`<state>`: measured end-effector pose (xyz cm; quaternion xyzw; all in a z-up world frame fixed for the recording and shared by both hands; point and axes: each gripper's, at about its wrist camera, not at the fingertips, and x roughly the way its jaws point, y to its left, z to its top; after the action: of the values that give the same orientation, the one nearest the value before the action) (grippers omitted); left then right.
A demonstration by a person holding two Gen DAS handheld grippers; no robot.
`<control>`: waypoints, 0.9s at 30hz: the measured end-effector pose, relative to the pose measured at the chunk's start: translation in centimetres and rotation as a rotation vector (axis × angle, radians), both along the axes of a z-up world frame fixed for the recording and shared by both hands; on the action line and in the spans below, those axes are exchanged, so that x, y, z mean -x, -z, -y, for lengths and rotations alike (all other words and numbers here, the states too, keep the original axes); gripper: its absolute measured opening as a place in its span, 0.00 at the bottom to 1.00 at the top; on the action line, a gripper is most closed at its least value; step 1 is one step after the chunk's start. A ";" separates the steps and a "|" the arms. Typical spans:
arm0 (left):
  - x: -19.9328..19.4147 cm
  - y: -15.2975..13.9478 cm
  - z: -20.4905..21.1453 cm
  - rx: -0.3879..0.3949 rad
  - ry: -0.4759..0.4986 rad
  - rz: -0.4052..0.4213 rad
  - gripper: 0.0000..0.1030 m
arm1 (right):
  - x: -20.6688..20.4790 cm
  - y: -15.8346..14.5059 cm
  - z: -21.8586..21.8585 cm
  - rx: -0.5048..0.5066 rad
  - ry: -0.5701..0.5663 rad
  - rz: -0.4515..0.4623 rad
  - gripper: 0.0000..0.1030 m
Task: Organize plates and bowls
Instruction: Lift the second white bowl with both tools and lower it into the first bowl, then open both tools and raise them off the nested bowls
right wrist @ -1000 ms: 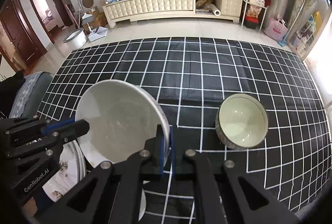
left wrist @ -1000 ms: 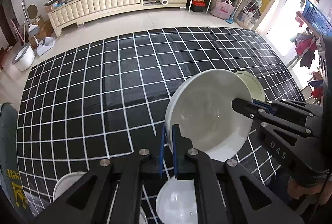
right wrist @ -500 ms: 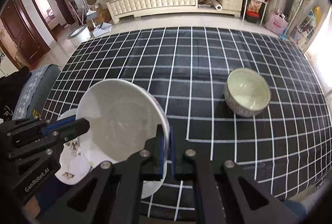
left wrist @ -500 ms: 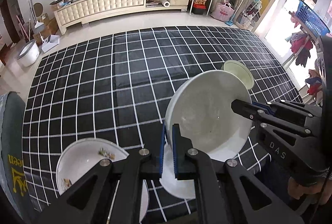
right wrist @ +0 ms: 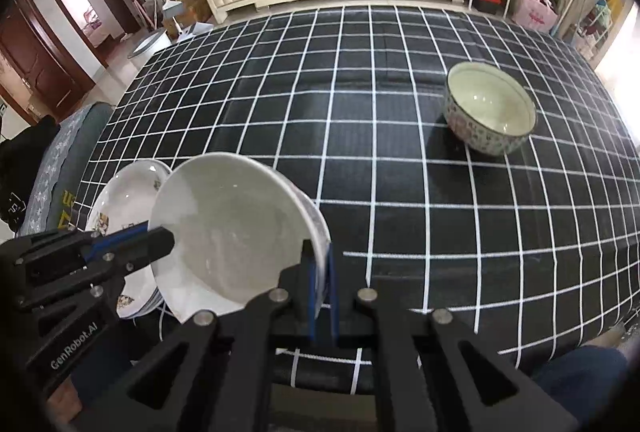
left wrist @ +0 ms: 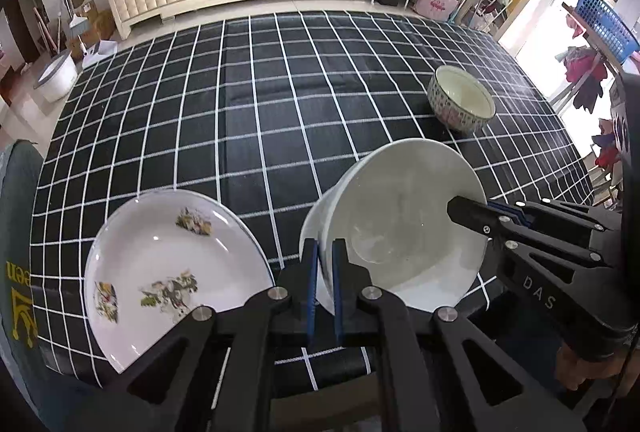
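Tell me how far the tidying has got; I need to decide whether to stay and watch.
Nothing looks stacked yet. In hand: the left gripper and right gripper each clamp the rim of the white bowl, carried above the cloth beside the flowered plate. Left: set it down, then deal with the patterned bowl standing alone far off.

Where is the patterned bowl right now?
The patterned bowl stands alone on the checked cloth, upper right in both wrist views, beyond and right of the white bowl that both tools hold.
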<state>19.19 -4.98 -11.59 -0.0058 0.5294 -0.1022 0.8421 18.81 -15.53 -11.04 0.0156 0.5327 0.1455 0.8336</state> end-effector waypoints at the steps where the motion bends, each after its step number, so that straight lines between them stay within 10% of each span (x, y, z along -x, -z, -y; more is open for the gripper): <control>1: 0.1 0.2 0.1 0.001 0.000 -0.003 0.05 | 0.0 0.0 0.0 0.002 -0.002 0.000 0.08; 27: -0.8 2.7 0.0 -0.003 -0.021 -0.069 0.05 | -1.5 2.0 -0.7 0.009 -0.022 -0.082 0.09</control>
<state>20.00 -5.02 -14.33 -0.0136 0.5583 -0.0925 0.8244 20.34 -14.81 -13.08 0.0119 0.5674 0.1516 0.8093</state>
